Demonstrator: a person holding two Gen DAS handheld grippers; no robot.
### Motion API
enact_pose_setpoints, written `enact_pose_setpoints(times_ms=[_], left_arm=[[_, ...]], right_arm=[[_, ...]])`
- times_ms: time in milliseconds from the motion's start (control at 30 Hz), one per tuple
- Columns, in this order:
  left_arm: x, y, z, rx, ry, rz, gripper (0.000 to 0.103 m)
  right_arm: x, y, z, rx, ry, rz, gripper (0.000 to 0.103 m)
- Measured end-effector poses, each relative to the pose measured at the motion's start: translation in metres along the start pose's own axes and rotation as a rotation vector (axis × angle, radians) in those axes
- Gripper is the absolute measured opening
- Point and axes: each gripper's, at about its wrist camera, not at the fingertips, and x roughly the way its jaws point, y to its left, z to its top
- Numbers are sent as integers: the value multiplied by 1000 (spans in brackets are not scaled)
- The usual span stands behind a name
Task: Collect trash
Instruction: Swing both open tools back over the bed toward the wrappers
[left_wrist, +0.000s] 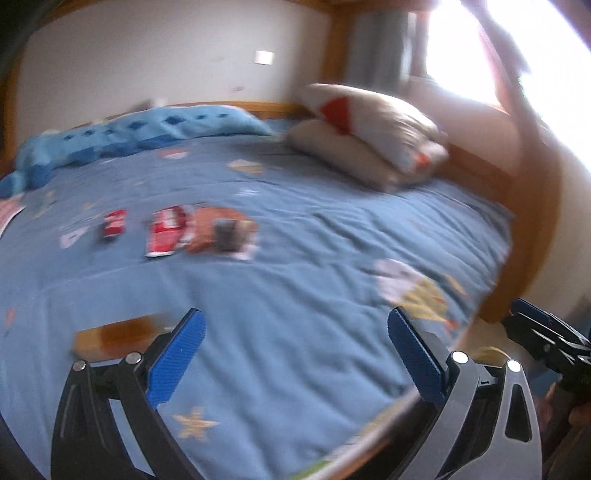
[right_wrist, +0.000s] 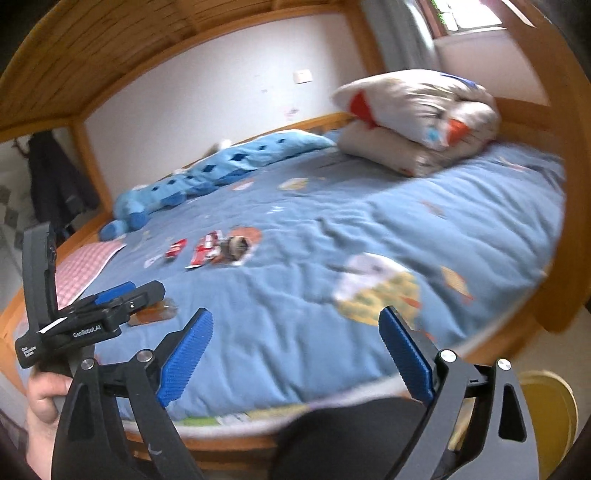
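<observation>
Both the left gripper (left_wrist: 295, 328) and right gripper (right_wrist: 295, 326) hover spread wide and empty above the blue bedspread (left_wrist: 303, 288), with the red wrappers (left_wrist: 166, 230) well ahead and an amber wrapper (left_wrist: 118, 332) just beside the left fingers.

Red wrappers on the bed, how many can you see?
2, side by side mid-bed: a small red wrapper to the left and a larger red-and-white wrapper to its right. The blur may hide others; an amber packet lies nearer.

Daylight glares from the window (left_wrist: 517, 48); both views motion-blurred, fisheye-bent at the edges
</observation>
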Motion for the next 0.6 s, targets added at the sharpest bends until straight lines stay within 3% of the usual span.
enact_pose_setpoints(times_ms=[267,433,600], left_arm=[[1,68,8,-110,-16,105,99],[9,101,20,-159,-17,152,99],[25,125,34,-168,1,187,99]], right_arm=[[58,54,21,-71,-19,83,95],[104,82,34,-147,-13,58,94],[147,99,49,-124,32,113,94]])
